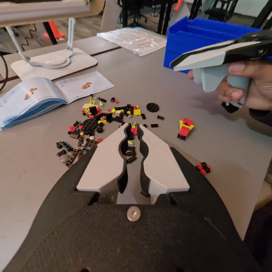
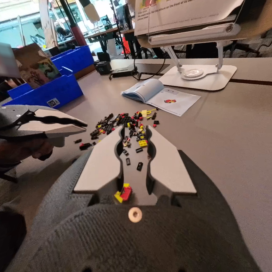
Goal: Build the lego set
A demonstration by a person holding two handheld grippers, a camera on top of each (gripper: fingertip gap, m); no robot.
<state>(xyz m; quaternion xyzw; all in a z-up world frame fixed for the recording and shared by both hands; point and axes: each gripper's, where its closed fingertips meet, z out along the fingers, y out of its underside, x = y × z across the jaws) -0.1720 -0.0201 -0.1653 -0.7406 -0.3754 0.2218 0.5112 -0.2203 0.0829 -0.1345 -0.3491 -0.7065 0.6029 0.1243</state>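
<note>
A pile of loose black, red and yellow lego pieces lies on the grey table, also in the right wrist view. A partly built red and yellow model sits to the pile's right; in the right wrist view it shows between that gripper's finger bases. A small red and black sub-assembly lies nearer. My left gripper hovers over the pile's near edge, narrowly open and empty. My right gripper is open and empty above the pile; it also shows in the left wrist view.
An open instruction booklet lies left of the pile. Behind it stands a white stand base. A blue bin and a clear plastic bag sit at the back. A black round plate lies apart from the pile. Some 12 cm of space lies between my two pairs of fingers. About 10 cm separates my right fingertips from the black round plate.
</note>
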